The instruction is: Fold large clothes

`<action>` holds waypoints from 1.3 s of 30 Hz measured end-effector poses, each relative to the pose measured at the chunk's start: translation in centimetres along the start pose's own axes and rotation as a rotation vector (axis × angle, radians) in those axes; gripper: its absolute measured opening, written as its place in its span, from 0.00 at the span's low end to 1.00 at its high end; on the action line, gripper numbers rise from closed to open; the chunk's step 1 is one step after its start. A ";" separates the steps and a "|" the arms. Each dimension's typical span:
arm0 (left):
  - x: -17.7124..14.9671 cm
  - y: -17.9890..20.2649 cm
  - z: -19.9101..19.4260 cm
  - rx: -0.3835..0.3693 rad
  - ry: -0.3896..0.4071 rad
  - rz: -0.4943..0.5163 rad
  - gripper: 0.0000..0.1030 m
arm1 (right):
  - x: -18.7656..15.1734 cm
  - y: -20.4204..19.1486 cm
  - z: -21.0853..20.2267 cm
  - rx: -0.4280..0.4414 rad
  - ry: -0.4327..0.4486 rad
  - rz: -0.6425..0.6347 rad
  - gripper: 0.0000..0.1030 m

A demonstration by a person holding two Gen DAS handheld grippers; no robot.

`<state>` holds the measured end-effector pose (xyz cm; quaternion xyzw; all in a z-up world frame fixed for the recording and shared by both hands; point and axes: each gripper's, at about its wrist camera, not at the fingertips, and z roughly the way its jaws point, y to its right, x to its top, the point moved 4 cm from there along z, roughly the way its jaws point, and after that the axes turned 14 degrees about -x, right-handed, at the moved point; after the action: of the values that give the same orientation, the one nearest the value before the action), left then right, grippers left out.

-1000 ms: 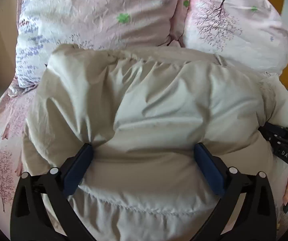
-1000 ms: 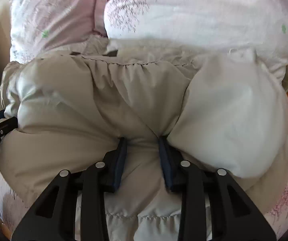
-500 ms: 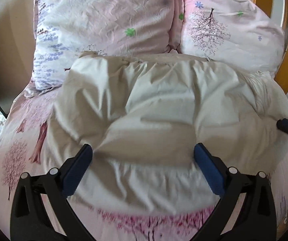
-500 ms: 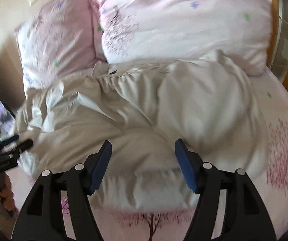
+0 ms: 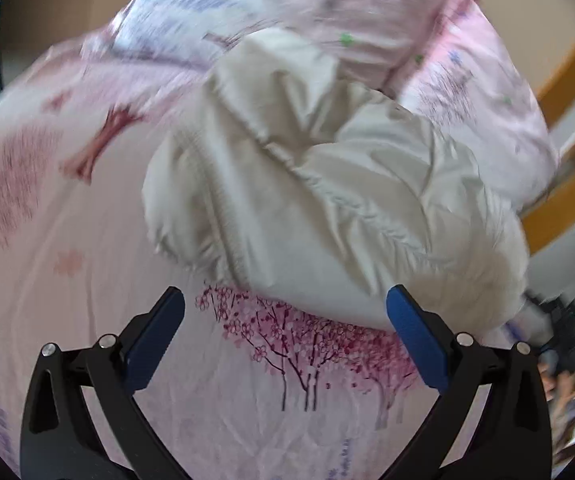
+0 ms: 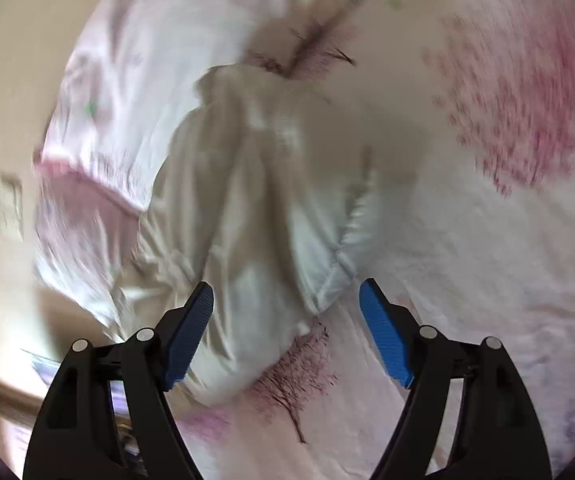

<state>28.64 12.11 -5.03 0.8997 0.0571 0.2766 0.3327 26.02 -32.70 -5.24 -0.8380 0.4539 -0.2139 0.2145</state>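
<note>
The folded cream padded jacket [image 5: 327, 192] lies in a bulky bundle on the bed's pink tree-printed sheet [image 5: 87, 300], its far end against the pillows [image 5: 287, 4]. Taking the jacket as the landmark, both grippers sit on its near side, off the cloth, pointing down and in toward it.

In the left wrist view the bundle's long axis runs on a slant, from the pillows at the upper left down toward the lower right. The left gripper [image 5: 285, 332] hangs just short of the jacket's near edge — printed sheet shows between its fingers [image 5: 415, 344], which are spread wide and hold nothing. At that view's right edge the other tool shows as a dark blur, close to the jacket's right end.

The right gripper [image 6: 287, 328] is the nearer of the two, as far as the blurred frame allows: a lower corner of the jacket [image 6: 263, 280] falls between its fingers. They have just been opening and now stand well apart, with a visible gap between the blue pads and the cloth — so the corner lies loose, not pinched.

Any further fold or tidy, I judge, would start from this near edge, reaching forward and slightly down.
</note>
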 end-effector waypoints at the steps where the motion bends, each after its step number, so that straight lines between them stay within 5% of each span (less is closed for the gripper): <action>1: 0.0 -0.7 0.0 -0.025 0.007 -0.053 0.98 | 0.5 0.5 0.3 0.011 -0.002 0.030 0.75; 7: 0.8 -2.7 0.5 -0.127 0.062 -0.217 0.96 | 2.3 1.1 1.6 0.065 0.016 0.103 0.75; 16: 2.7 -6.3 1.1 -0.201 0.155 -0.418 0.69 | 2.5 1.5 2.9 0.106 0.024 0.111 0.67; 19: 2.9 -6.2 1.5 -0.191 0.169 -0.418 0.62 | 2.6 1.3 3.2 0.127 0.028 0.106 0.58; 24: 3.4 -5.9 1.1 -0.209 0.176 -0.400 0.35 | 2.5 0.6 2.4 0.180 0.064 0.078 0.29; 29: 4.4 -4.8 -0.1 -0.237 0.182 -0.348 0.23 | 2.4 -0.6 1.0 0.214 0.106 0.034 0.24; 39: 3.8 -4.4 -6.4 -0.235 0.262 -0.259 0.21 | -1.4 -4.2 -3.8 0.280 0.130 -0.133 0.23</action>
<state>28.71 20.21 -2.05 0.7962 0.1824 0.3510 0.4579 25.99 -30.03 -0.05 -0.8124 0.3761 -0.3426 0.2848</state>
